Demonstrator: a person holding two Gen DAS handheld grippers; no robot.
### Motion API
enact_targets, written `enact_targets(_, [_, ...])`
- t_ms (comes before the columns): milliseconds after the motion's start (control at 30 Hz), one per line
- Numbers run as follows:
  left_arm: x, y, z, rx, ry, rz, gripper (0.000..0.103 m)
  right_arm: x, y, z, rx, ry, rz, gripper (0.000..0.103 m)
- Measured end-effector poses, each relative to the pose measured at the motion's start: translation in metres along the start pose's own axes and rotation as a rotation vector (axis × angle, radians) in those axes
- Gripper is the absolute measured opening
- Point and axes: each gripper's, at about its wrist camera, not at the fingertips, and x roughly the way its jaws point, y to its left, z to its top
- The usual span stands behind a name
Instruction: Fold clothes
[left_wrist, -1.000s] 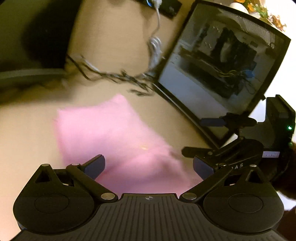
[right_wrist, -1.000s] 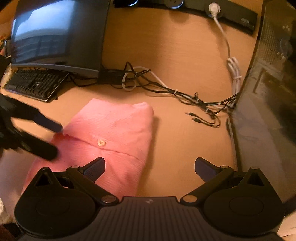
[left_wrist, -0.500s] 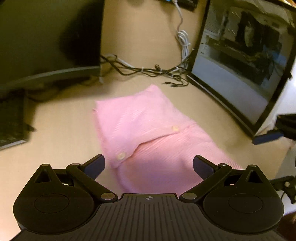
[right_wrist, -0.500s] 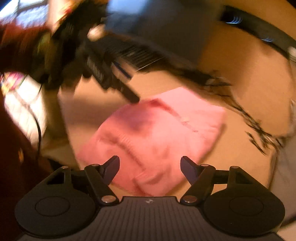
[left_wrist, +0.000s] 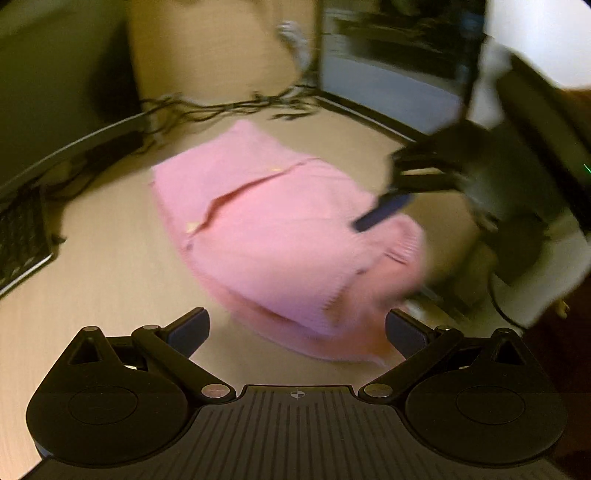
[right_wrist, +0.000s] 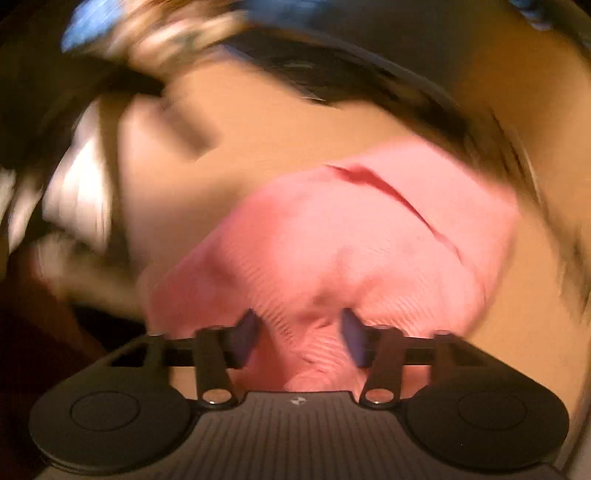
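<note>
left hand-held gripper (left_wrist: 295, 328): jaws spread wide, holding nothing
right hand-held gripper (right_wrist: 300, 330): jaws closed in, pinching pink cloth (right_wrist: 354, 243)

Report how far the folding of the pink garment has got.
Done: the pink garment already lies on the desk as a compact folded bundle. In hand: the right gripper is clamped on a bunched edge. The left gripper is open, holding nothing. Left: apparently a last fold or tidying.

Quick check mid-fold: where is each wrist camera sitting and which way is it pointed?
Left wrist: behind the open left gripper, looking across the desk at the folded pink garment; the right gripper shows over its far right edge.
Right wrist: behind the right gripper, jaws pinching the garment's near edge; view blurred.
Shared: pink garment, desk.
</note>
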Motion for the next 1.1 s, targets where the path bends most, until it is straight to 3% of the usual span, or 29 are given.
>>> enact_targets(100, [0.004, -0.009, -0.001, 0.073, 0.002, -0.005, 0.103, -0.002, -0.032, 0.001, 0.251, -0.005, 0.099, 0.039])
enact_targets(200, [0.017, -0.014, 0.000, 0.131, 0.015, 0.006, 0.103, -0.004, -0.035, -0.004, 0.289, -0.017, 0.112, 0.038])
enact_targets(267, [0.025, -0.016, 0.002, 0.162, 0.029, -0.017, 0.103, -0.007, -0.017, -0.004, 0.131, -0.021, 0.054, 0.042])
enact_targets(333, [0.026, -0.016, 0.004, 0.182, 0.037, -0.052, 0.103, -0.013, 0.007, -0.008, -0.087, -0.020, -0.025, 0.066])
enact_targets(400, [0.023, -0.010, 0.005, 0.175, 0.030, -0.069, 0.103, -0.018, 0.031, -0.018, -0.289, -0.023, -0.059, 0.072])
enact_targets(500, [0.021, 0.000, 0.009, 0.123, 0.011, -0.049, 0.103, -0.019, 0.048, -0.029, -0.402, -0.020, -0.042, 0.081])
enact_targets(700, [0.018, 0.021, 0.015, 0.019, -0.027, -0.009, 0.103, -0.005, 0.064, -0.039, -0.600, -0.024, -0.107, 0.081])
enact_targets(767, [0.017, 0.028, 0.018, -0.015, -0.040, 0.004, 0.103, -0.004, 0.065, -0.037, -0.606, -0.024, -0.111, 0.081])
enact_targets(800, [0.016, 0.032, 0.019, -0.032, -0.046, 0.010, 0.103, -0.002, 0.063, -0.035, -0.574, -0.024, -0.123, 0.075])
enact_targets(833, [0.016, 0.035, 0.020, -0.049, -0.053, 0.017, 0.103, -0.001, 0.060, -0.032, -0.537, -0.024, -0.138, 0.062])
enact_targets(900, [0.014, 0.040, 0.021, -0.069, -0.064, 0.024, 0.103, 0.003, 0.039, -0.020, -0.347, -0.018, -0.123, 0.045])
enact_targets(933, [0.013, 0.036, 0.020, -0.045, -0.063, 0.014, 0.103, 0.005, 0.028, -0.013, -0.244, -0.014, -0.113, 0.044])
enact_targets(1100, [0.018, 0.014, 0.012, 0.087, -0.025, -0.009, 0.103, -0.002, -0.040, 0.000, 0.286, -0.026, 0.101, 0.044])
